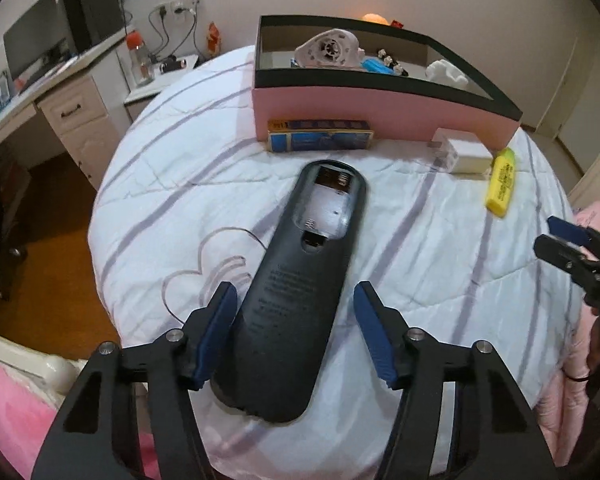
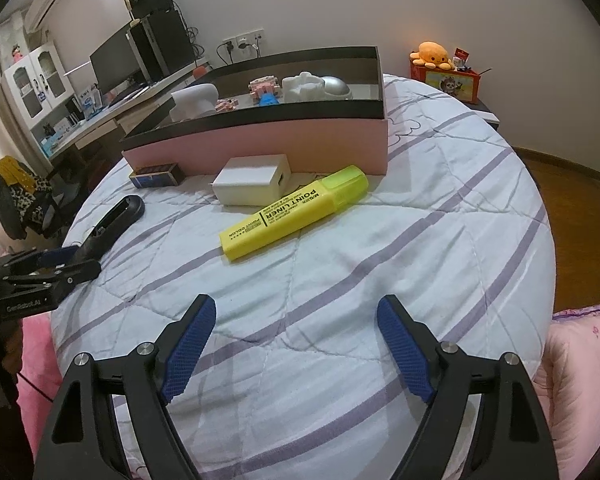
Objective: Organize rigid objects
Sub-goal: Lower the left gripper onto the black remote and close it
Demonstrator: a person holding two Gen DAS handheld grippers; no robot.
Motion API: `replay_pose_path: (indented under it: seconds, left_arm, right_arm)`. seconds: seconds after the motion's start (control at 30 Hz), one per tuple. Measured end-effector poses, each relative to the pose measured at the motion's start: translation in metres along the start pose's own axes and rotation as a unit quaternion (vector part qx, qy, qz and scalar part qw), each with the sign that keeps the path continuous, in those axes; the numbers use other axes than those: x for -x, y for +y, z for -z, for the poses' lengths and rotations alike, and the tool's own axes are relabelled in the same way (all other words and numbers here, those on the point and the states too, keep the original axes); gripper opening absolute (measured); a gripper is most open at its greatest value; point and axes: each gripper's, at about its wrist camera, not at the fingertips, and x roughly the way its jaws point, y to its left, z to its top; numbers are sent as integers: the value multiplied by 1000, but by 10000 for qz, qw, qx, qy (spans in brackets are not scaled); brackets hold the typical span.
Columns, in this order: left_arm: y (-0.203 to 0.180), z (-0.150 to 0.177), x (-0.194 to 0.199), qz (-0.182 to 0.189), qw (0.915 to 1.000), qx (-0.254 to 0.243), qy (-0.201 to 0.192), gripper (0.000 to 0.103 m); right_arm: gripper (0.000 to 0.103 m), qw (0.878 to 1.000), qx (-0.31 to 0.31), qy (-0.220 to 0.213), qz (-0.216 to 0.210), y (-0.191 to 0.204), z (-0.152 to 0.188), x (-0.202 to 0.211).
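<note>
Left claw [image 1: 295, 300]: jaws spread wide, straddling the near end of a black remote control [image 1: 300, 276] without visibly touching it; nothing gripped. Remote lies face down on the bed [image 1: 420, 240], battery compartment uncovered and without cells. Right claw [image 2: 295, 332]: jaws wide apart, holding nothing, poised above the striped white quilt, well short of the yellow highlighter [image 2: 295, 212]. Highlighter: capped, lying flat, cap end pointing at the pink box [image 2: 283, 144]. White charger [image 2: 253, 186]: just beside the highlighter, between it and the box wall. Blue battery pack [image 1: 320, 140]: lying along the foot of the box wall. Pink box: black-rimmed, open, standing on the bed, already containing several white and coloured small items. Desk with monitor [image 2: 111, 64]: beyond the bed.
</note>
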Motion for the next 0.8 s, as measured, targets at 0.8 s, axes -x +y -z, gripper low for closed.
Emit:
replay_pose_path:
  seconds: [0.8]
  left_arm:
    - [-18, 2, -9, -419, 9960, -275, -733, 62]
  right_arm:
    - [84, 9988, -267, -283, 287, -6, -10, 3]
